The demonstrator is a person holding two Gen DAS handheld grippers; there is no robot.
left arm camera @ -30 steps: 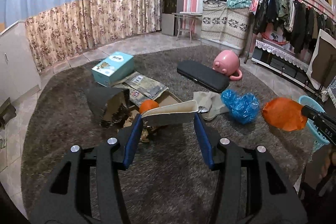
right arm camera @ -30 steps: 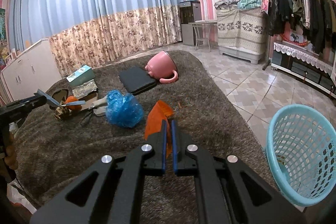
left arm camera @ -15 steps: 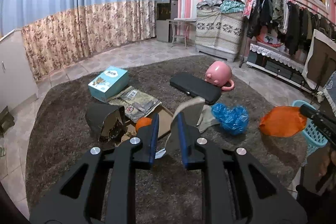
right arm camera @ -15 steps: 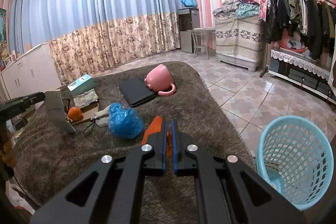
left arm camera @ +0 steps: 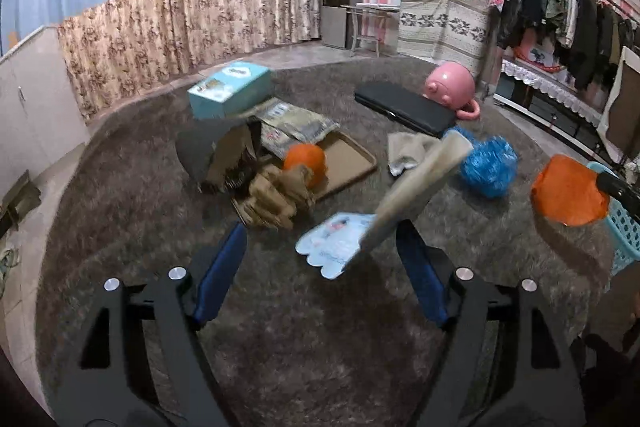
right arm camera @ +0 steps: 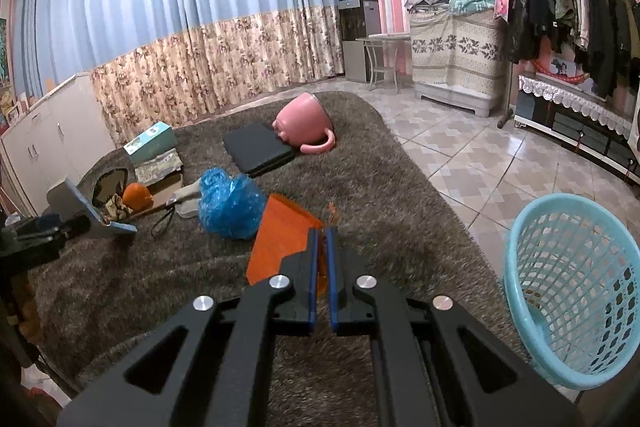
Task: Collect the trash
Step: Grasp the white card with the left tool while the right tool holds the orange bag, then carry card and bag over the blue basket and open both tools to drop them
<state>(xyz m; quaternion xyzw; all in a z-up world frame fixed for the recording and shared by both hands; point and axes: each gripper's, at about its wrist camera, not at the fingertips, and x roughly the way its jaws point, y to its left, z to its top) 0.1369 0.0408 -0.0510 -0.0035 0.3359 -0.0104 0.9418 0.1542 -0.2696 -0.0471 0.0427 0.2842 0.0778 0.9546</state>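
A flat packet, beige on one side and light blue on the other, hangs tilted between my left gripper's jaws. They are opening wide, the pads are off it, and its lower part leans by the right finger. In the right wrist view the left gripper and the packet sit at the far left. My right gripper is shut on an orange plastic bag, held just above the carpet. The same orange bag shows at the right of the left wrist view. A light blue basket stands on the tiles to the right.
On the grey carpet lie a blue plastic bag, an orange ball on a cardboard tray, crumpled brown paper, a dark bag, a teal box, a black case, a pink mug and a cloth.
The left jaws closed on the packet and lifted it on edge, then spread wide; the packet now tilts loose and the gripper has sunk. The right gripper kept still with the orange bag.
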